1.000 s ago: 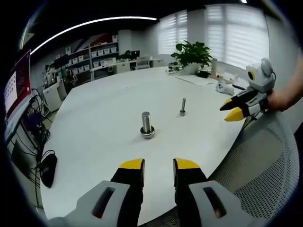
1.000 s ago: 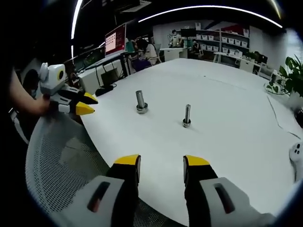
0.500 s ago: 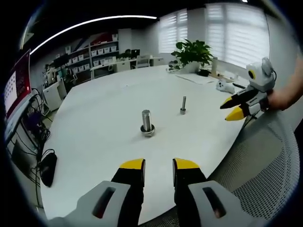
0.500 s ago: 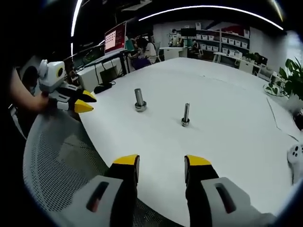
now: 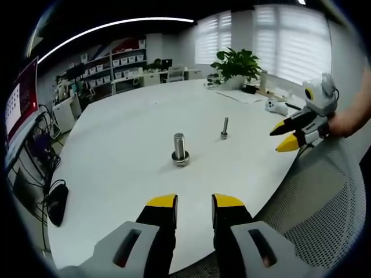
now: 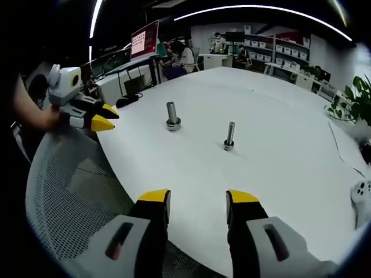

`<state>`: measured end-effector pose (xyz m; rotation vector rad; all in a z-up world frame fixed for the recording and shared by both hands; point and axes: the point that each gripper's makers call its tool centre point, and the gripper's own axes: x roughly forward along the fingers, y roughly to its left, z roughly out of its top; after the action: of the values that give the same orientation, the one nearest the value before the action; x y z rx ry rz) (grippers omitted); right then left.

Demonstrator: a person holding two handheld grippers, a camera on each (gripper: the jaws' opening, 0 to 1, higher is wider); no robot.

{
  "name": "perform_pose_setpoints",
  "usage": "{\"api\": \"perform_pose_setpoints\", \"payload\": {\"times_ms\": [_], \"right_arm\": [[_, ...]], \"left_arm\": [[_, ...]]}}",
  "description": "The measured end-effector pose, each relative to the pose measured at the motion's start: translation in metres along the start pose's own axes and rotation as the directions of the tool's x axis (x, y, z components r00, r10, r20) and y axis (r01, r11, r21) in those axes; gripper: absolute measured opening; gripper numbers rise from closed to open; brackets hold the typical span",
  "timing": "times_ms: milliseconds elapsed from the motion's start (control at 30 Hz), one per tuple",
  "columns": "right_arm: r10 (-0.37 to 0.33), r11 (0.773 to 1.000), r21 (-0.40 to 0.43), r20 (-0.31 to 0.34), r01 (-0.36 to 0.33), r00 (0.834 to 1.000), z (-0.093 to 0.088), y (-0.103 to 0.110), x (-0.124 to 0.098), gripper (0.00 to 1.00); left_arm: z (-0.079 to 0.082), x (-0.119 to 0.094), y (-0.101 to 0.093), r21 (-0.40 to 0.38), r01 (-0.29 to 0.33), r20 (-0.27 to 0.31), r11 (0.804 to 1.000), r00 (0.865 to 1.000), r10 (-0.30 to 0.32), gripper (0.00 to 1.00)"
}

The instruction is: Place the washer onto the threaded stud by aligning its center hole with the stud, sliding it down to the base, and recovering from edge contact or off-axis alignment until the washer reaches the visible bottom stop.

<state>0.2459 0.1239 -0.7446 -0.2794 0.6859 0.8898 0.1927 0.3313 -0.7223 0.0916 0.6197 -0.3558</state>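
So far little has changed over the last second: your left gripper and right gripper have only drifted slightly, both with jaws apart and empty, held back at the near edge of the table. Ahead of your left gripper stands the thicker stud with what looks like the washer around its base; the thin stud stands straight ahead of your right gripper, bare. No reach looks begun, so judge the task either done already or not started.
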Motion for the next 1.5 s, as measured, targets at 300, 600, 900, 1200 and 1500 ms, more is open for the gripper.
{"api": "perform_pose_setpoints", "payload": {"times_ms": [300,600,900,1200,1500], "right_arm": [[0.004,1.0,-0.013,-0.001,-0.004,1.0,0.0003,0.0014,-0.0002,0.4],[0.006,1.0,-0.018,-0.01,-0.007,1.0,-0.0016,0.0009,0.0011,0.4],[0.002,1.0,-0.03,-0.012,-0.003,1.0,-0.0021,0.0011,0.0015,0.4],[-0.001,0.999,-0.032,-0.024,0.0,1.0,-0.0045,0.0014,0.0015,0.4],[0.001,0.999,-0.037,-0.029,-0.002,1.0,-0.005,0.002,0.0017,0.4]], "left_arm": [[0.001,-0.0007,0.0005,0.002,-0.006,0.002,1.0,1.0,0.006,0.22],[0.0013,0.0003,0.0022,-0.011,-0.009,0.007,1.0,1.0,0.009,0.23],[0.0026,-0.0009,0.0036,-0.006,-0.016,0.015,1.0,1.0,0.016,0.23],[-0.0004,0.0002,0.0011,-0.01,-0.004,0.005,1.0,1.0,0.004,0.24],[-0.0042,0.0005,0.0058,-0.036,-0.02,-0.016,0.999,1.0,0.02,0.24]]}}
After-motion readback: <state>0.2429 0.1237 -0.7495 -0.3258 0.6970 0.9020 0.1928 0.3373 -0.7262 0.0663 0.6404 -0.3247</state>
